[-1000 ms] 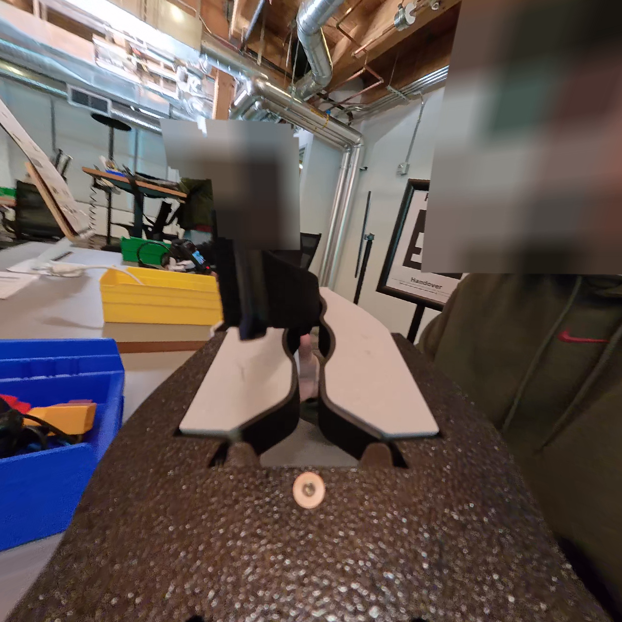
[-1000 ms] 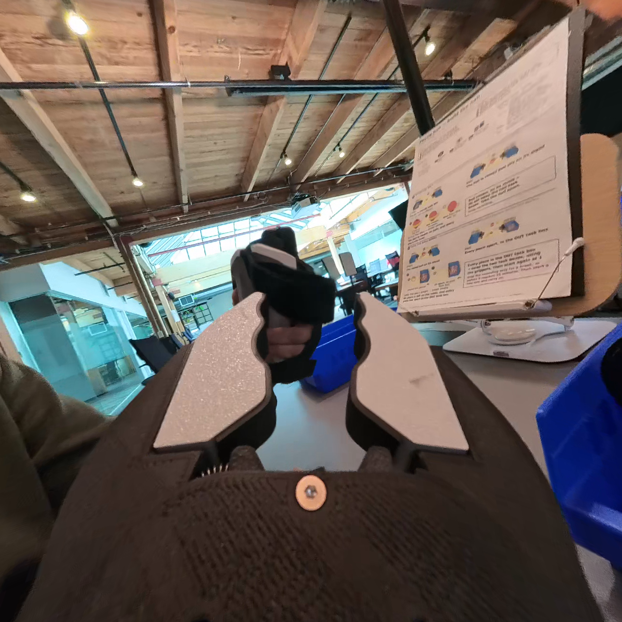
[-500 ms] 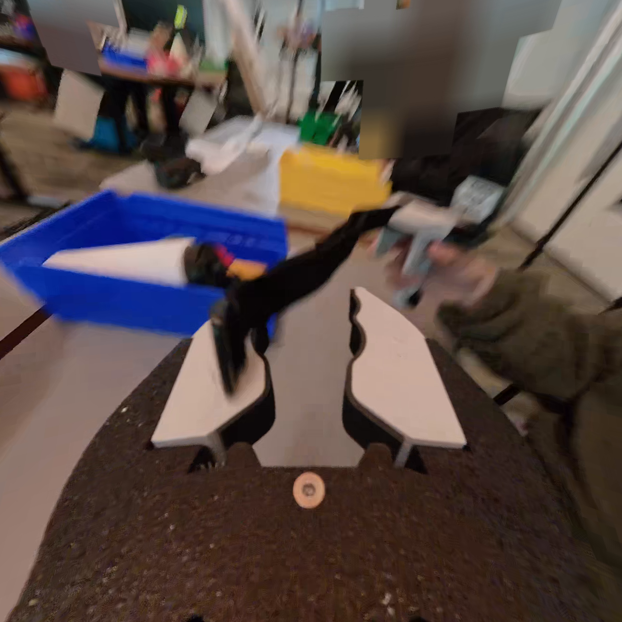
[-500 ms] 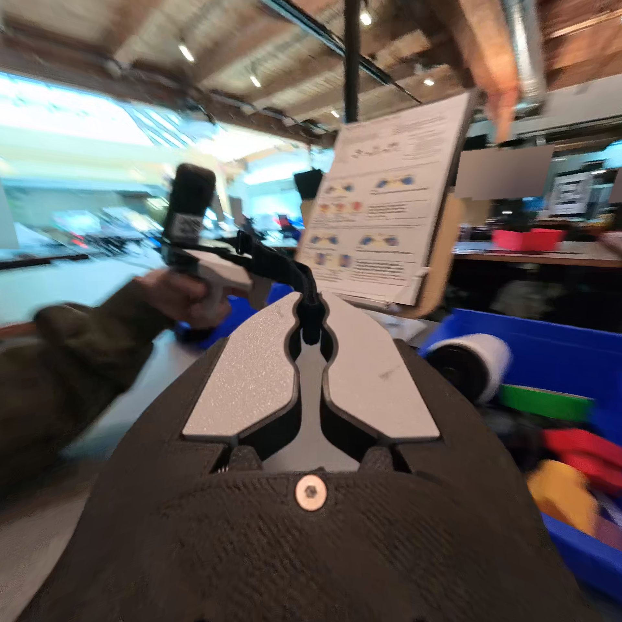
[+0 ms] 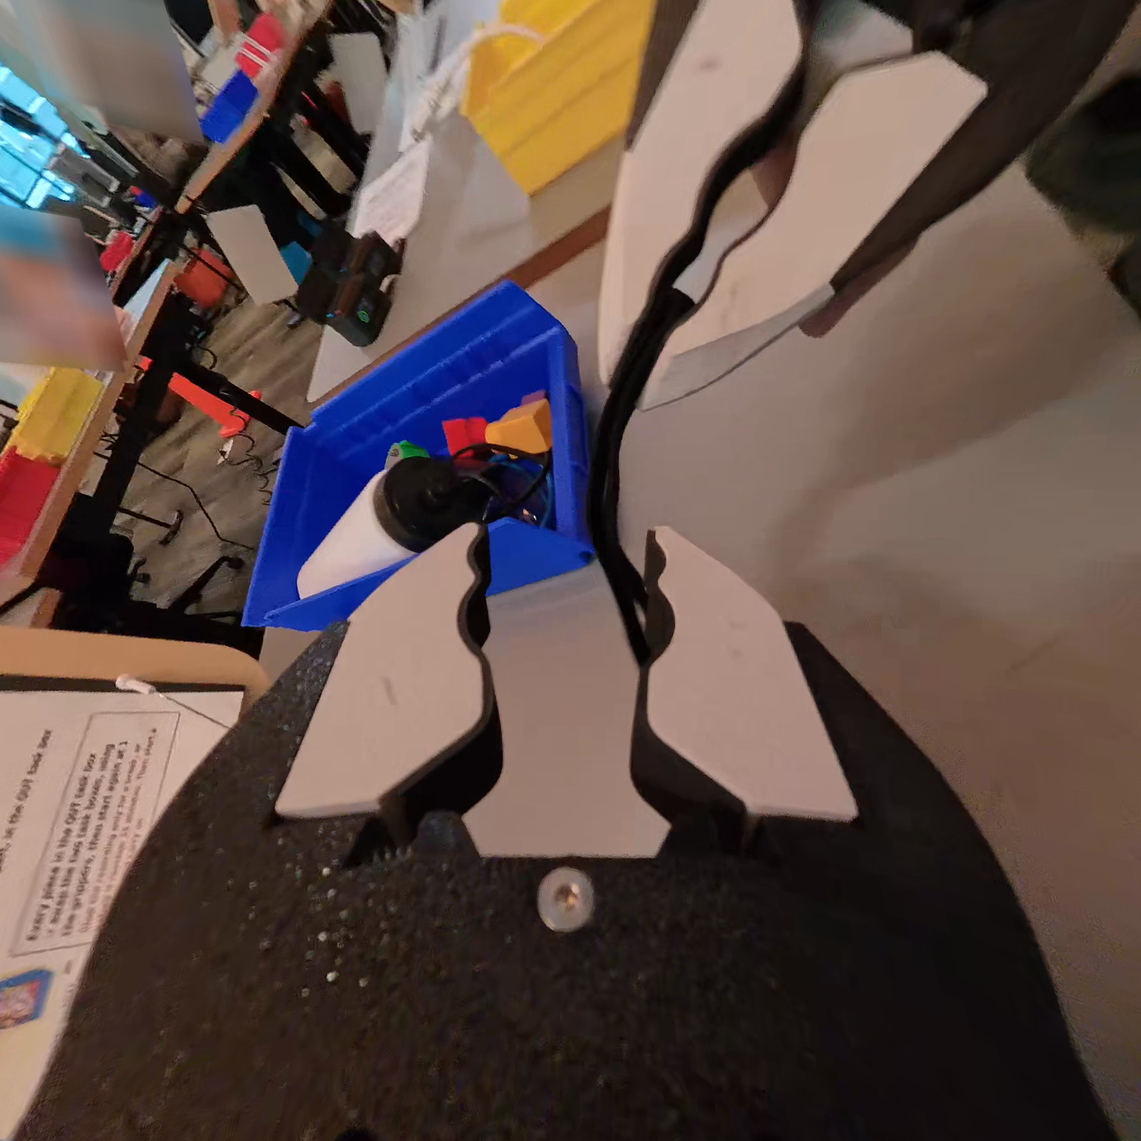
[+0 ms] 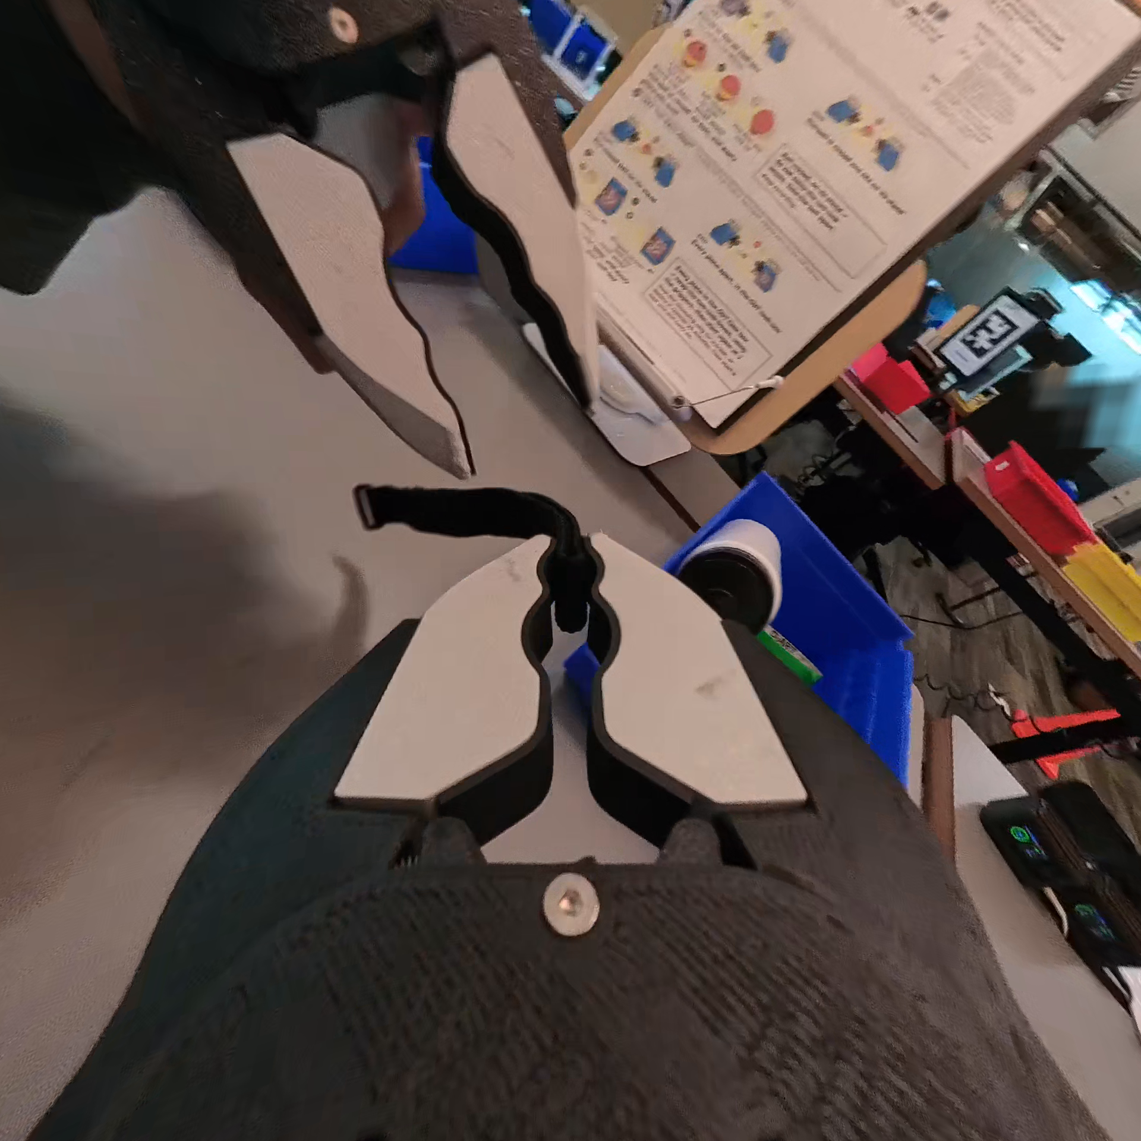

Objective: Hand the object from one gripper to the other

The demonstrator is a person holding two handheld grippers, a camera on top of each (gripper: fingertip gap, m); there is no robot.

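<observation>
The object is a black strap (image 6: 469,509) with a small buckle at its free end. My right gripper (image 6: 568,549) is shut on the strap near one end, and the rest sticks out to the left above the grey table (image 6: 154,432). In the left wrist view the right gripper (image 5: 630,376) comes in from the top and the strap (image 5: 602,481) hangs from it. The strap's end lies against the inner edge of my left gripper's right finger. My left gripper (image 5: 565,543) is open and grips nothing. It also shows in the right wrist view (image 6: 525,432), open, just above the strap.
A blue bin (image 5: 432,383) with a white bottle (image 5: 352,543) and small coloured parts stands on the table below both grippers; it also shows in the right wrist view (image 6: 833,617). An instruction sheet on a stand (image 6: 802,154) is close behind. A yellow bin (image 5: 555,80) sits farther back. About 5 centimetres separates my left fingertips from my right.
One second ago my left gripper held the strap and my right was open. My right gripper then shut on it and my left opened. Both grippers have since tilted down toward the table.
</observation>
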